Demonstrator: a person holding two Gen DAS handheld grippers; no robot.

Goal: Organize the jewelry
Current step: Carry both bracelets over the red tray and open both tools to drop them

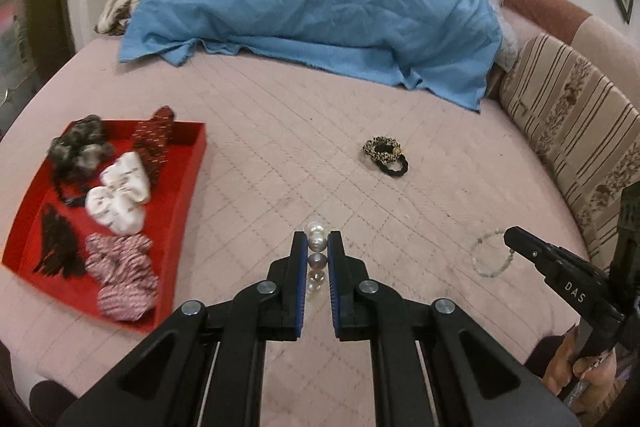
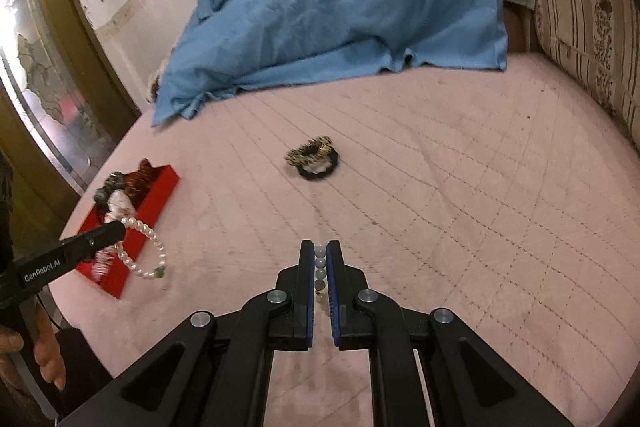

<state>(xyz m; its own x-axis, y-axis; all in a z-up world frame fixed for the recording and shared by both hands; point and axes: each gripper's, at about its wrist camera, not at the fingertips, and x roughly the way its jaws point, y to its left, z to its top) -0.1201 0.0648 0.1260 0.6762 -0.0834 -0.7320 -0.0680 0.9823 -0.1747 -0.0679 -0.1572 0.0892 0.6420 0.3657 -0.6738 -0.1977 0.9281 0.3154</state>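
Jewelry is held in both grippers, above the pink quilted bed (image 1: 280, 131). The left gripper (image 1: 318, 247) has its jaws almost closed on a pearl bracelet (image 1: 316, 247); big white pearls and one grey pearl stand in a line between the blue pads. In the right wrist view the same bracelet (image 2: 144, 251) hangs as a loop from the tip of that gripper (image 2: 116, 231), in front of the red tray.

The right gripper (image 2: 321, 259) is also nearly closed, on a thinner bracelet of pale beads (image 2: 321, 263), with a small gold bead lower in the row. From the left wrist view this beaded bracelet (image 1: 486, 255) hangs as a ring at the tip of the right gripper (image 1: 512, 237), and fingers of the person's hand (image 1: 592, 375) show under its handle.

To the left on the bed lies the red tray (image 1: 192, 163), which holds several scrunchies: grey furry, dark red, white, pink striped. Farther out, in the middle of the bed, two hair ties (image 1: 386, 155) lie touching, one gold-patterned and one black. Behind them a blue cloth (image 1: 320, 7) covers a pile. A striped cushion (image 1: 568, 115) lies along the right edge.
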